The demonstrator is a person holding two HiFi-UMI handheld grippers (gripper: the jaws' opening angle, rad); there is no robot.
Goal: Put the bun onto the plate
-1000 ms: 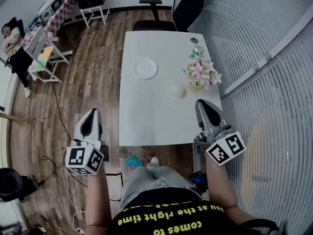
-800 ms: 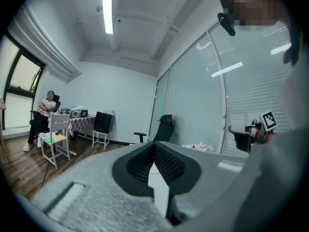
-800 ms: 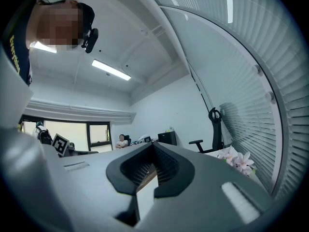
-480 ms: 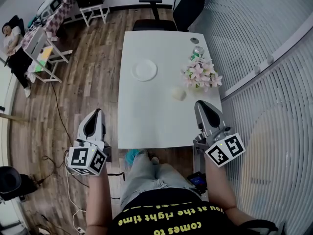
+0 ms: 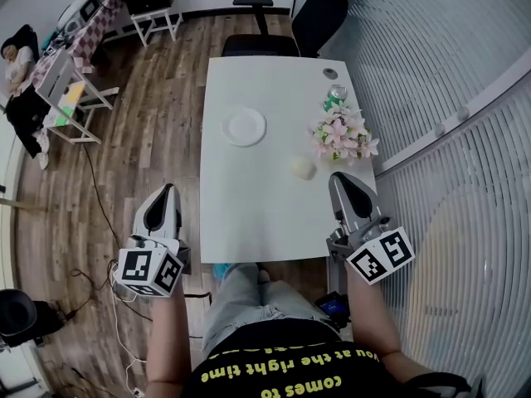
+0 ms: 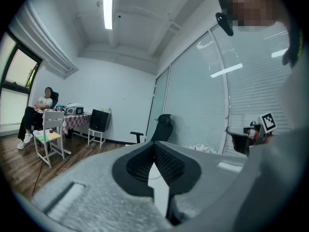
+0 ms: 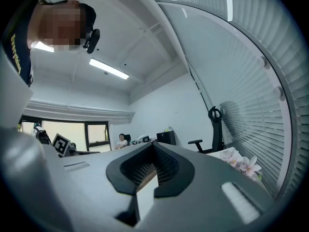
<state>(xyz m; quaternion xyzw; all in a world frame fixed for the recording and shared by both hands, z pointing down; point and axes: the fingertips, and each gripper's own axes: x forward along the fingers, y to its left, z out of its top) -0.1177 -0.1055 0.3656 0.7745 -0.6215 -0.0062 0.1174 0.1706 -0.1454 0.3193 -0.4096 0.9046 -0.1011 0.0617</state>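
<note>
A pale round bun [image 5: 303, 168] lies on the white table [image 5: 257, 206], toward its right side. The empty white plate [image 5: 244, 127] sits farther back, left of the middle. My right gripper [image 5: 338, 177] is shut with nothing in it, over the table's near right corner and just short of the bun. My left gripper [image 5: 168, 189] is shut and empty too, held over the wooden floor left of the table. In the left gripper view [image 6: 155, 146] and the right gripper view [image 7: 153, 146] the jaws meet. Neither the bun nor the plate shows in those two views.
A pink and white flower bunch [image 5: 342, 135] stands right behind the bun, with a green can [image 5: 335, 94] beyond it. An office chair [image 5: 257, 23] is at the table's far end. White blinds [image 5: 448, 139] run along the right. A person [image 5: 17, 65] sits far left.
The table, bun and plate have slid lower in the head view as I came nearer. Both grippers stayed shut and edged forward.
</note>
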